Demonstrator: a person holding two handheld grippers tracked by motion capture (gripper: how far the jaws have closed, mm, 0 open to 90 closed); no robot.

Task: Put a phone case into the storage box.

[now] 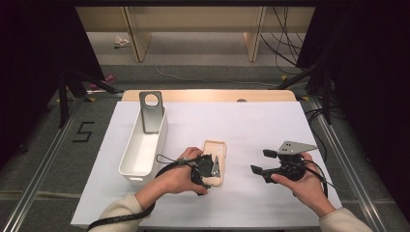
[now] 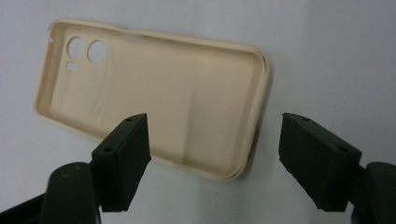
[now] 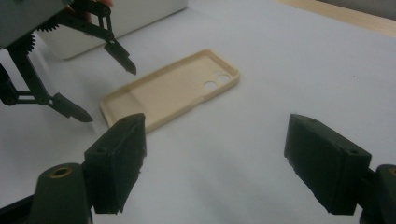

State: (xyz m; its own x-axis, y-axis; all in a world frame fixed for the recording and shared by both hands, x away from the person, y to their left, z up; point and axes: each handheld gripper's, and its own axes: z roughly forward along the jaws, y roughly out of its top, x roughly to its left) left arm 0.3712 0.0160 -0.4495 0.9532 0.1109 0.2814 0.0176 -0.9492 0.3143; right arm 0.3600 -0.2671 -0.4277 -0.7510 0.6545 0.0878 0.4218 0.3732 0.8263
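Observation:
A beige phone case (image 1: 214,147) lies hollow side up on the white mat (image 1: 251,125), with its camera holes at the far end. My left gripper (image 1: 212,169) hangs over the case's near end. In the left gripper view its jaws stand open (image 2: 215,140) on either side of the near end of the case (image 2: 163,93), and the pads do not touch it. My right gripper (image 1: 259,162) rests to the right of the case, open, with nothing between its jaws (image 3: 215,144). The right gripper view has the case (image 3: 173,88) ahead, with the left gripper (image 3: 109,93) over its near end.
A long white bin (image 1: 126,159) stands left of the case, with a grey metal plate (image 1: 151,111) with a round hole leaning in its far end. The table's wooden edge (image 1: 208,95) runs along the back. Bare mat lies between and beyond the grippers.

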